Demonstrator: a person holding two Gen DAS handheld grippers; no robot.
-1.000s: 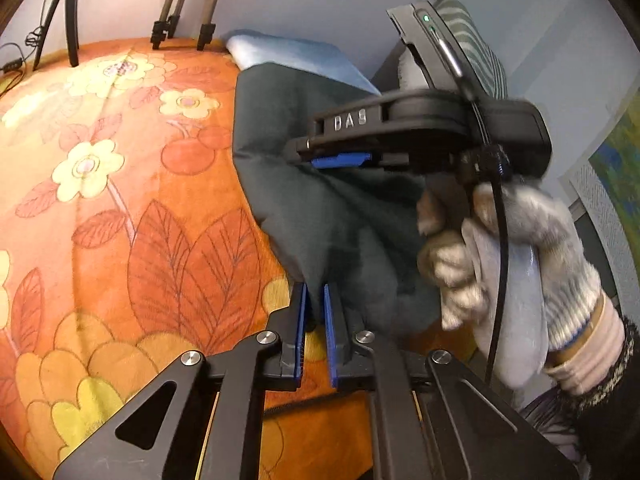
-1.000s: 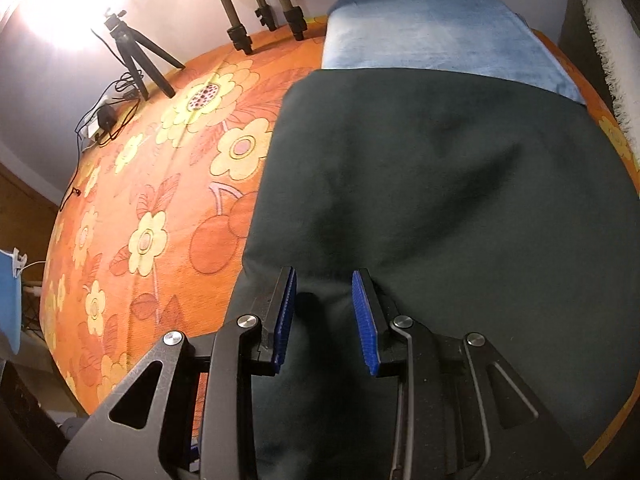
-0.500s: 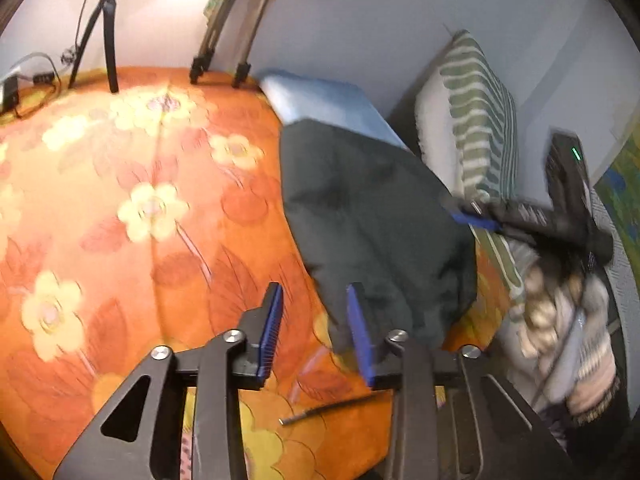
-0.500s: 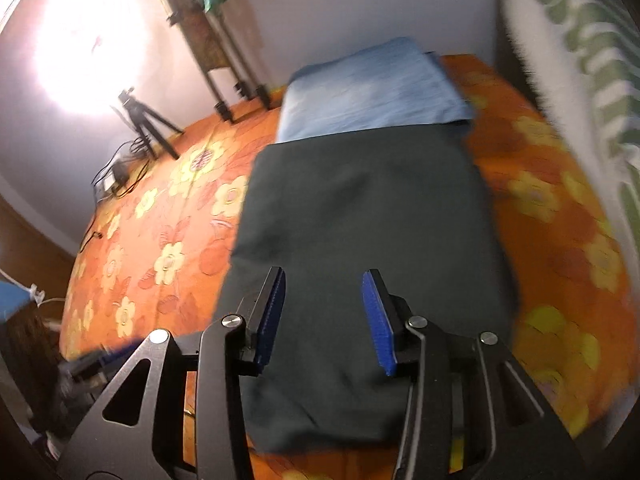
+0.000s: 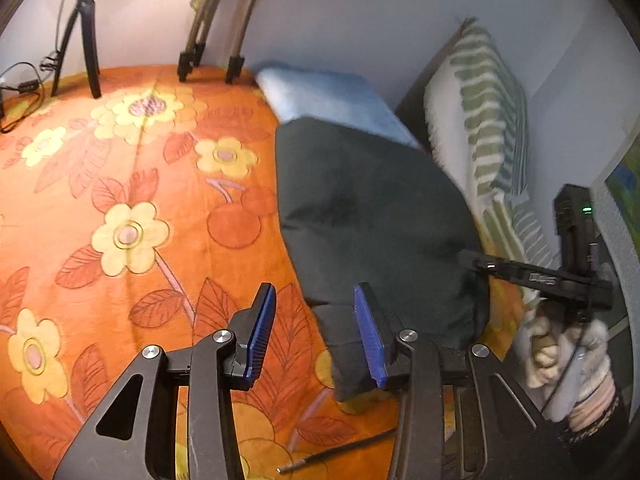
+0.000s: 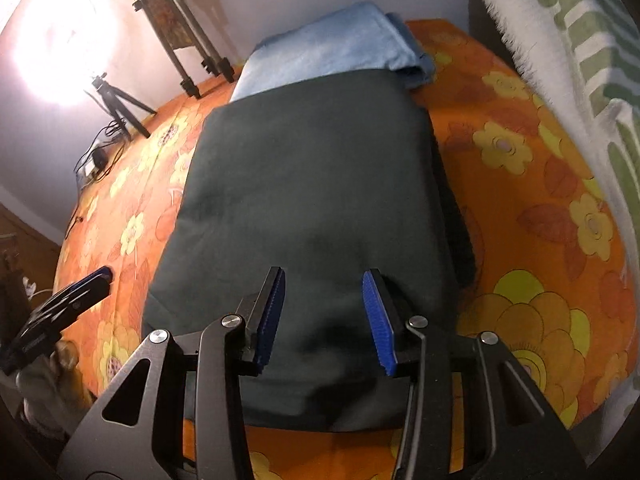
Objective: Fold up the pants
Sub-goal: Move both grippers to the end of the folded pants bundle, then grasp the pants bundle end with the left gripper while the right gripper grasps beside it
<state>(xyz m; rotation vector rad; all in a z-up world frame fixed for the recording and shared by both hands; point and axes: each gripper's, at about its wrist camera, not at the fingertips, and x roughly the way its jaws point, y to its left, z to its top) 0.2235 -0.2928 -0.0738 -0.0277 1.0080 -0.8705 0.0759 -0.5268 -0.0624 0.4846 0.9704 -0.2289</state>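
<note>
Dark green folded pants point(image 5: 372, 216) lie flat on the orange flowered bedspread point(image 5: 120, 200), and from the right wrist view the pants point(image 6: 312, 200) form a neat rectangle. My left gripper point(image 5: 314, 296) hovers over the pants' near left corner. Its jaws are opening and nothing is between them. My right gripper point(image 6: 324, 280) stands open above the pants' near edge, also with nothing between its pads. In the left wrist view the right gripper point(image 5: 472, 258) shows side-on at the pants' right edge, held by a gloved hand point(image 5: 560, 344).
A folded light blue garment point(image 6: 332, 52) lies beyond the pants against the wall. A green-striped pillow point(image 5: 488, 112) leans at the right. Tripod legs point(image 5: 88, 40) and cables stand at the bed's far side. A thin black cable point(image 5: 340, 448) lies near the front edge.
The left gripper went from shut at the pants' near corner to open and drew back. The right gripper widened and pulled back off the pants, which now lie flat.
</note>
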